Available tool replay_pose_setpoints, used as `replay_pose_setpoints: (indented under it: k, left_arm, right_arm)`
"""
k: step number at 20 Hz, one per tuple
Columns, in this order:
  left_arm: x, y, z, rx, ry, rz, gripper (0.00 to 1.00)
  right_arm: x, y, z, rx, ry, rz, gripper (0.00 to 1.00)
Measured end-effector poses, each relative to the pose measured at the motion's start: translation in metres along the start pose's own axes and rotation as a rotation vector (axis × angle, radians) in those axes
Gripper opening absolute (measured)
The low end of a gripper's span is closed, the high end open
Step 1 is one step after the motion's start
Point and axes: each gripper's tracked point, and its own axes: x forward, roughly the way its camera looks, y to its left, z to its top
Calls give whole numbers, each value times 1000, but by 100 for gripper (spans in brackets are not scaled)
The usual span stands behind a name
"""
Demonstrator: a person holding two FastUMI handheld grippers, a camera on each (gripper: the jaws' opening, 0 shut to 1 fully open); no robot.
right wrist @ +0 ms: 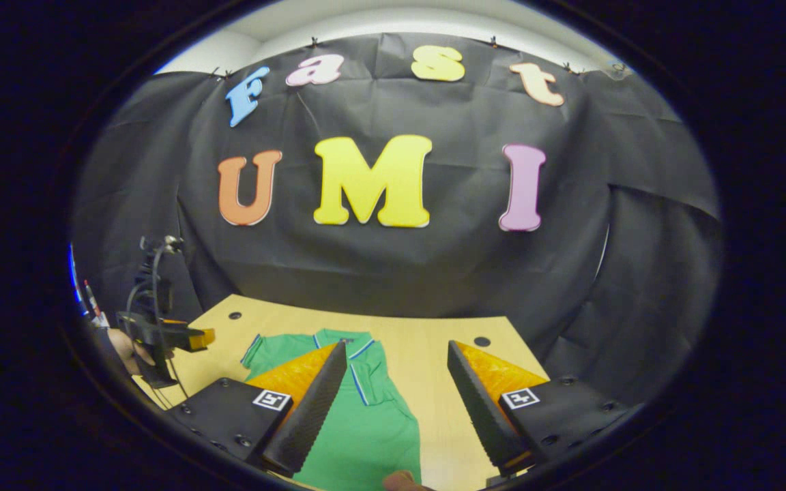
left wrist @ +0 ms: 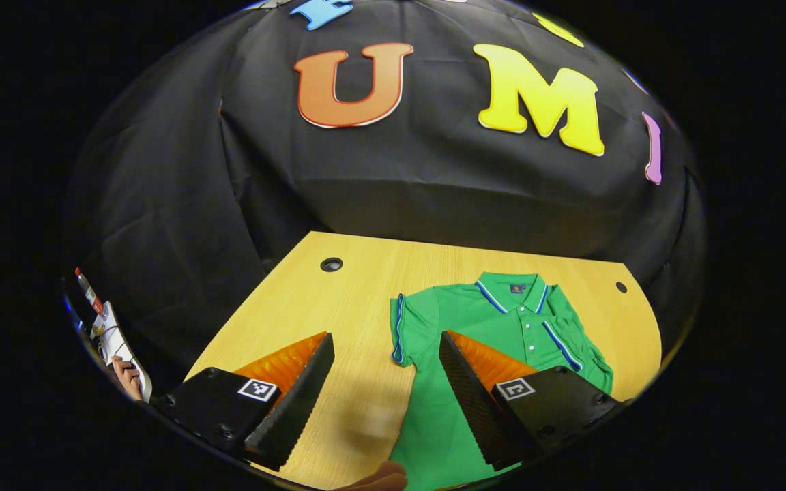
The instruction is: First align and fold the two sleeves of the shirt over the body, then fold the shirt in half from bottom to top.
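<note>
In the left gripper view, a green polo shirt point(left wrist: 502, 327) lay flat on a pale wooden tabletop point(left wrist: 338, 307), collar toward the far edge and the black cloth wall. One short sleeve stuck out to the side on the view's left, plainly unfolded; the sleeve on the view's right appeared already turned in over the body, with rumpled cloth along that edge, though this could not be told for certain. The left claw point(left wrist: 386, 354) hung above the near part of the tabletop with its two fingers spread wide and nothing between them. The unfolded sleeve lay just ahead of the gap, and the finger on the view's right crossed in front of the shirt's body. In the right gripper view, the same shirt lay below and to the view's left of the right claw point(right wrist: 396, 368), whose fingers were likewise parted and empty. The finger on the view's left overlapped the shirt's chest, while the other stood over bare wood. The left claw, in a hand, showed farther off at the view's left edge. Judged from both views, the task was at an early stage: at least one sleeve remained to be folded in, and the bottom-to-top fold had not yet been made, since the hem ran toward the camera.
</note>
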Motion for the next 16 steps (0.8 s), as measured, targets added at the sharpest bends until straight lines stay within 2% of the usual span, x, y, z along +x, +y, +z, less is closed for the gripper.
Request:
replay_pose_setpoints:
  k: [3, 6, 7, 8, 11, 13, 16]
  left_arm:
    - [39, -9, -11, -9, 63, -28, 100]
    - [81, -19, -27, -13, 137, -65, 100]
    - [96, -19, -31, -4, 154, -63, 100]
    - [108, -19, -35, 1, 175, -63, 100]
    - [134, -19, -48, -14, 266, -59, 100]
    - [152, -20, -49, -28, 285, -56, 100]
    - [174, -11, -48, 44, 303, -31, 98]
  right_arm:
    - [-25, 6, 14, -5, -21, -9, 93]
    - [-35, 10, 6, -61, 3, -6, 96]
    - [-35, 13, 1, -76, 20, -6, 93]
    - [-35, 12, -3, -84, 36, -14, 96]
    - [-37, 6, -13, -69, 85, -50, 94]
    - [-39, 5, -22, -64, 115, -63, 94]
    - [-35, 8, -33, -58, 154, -78, 94]
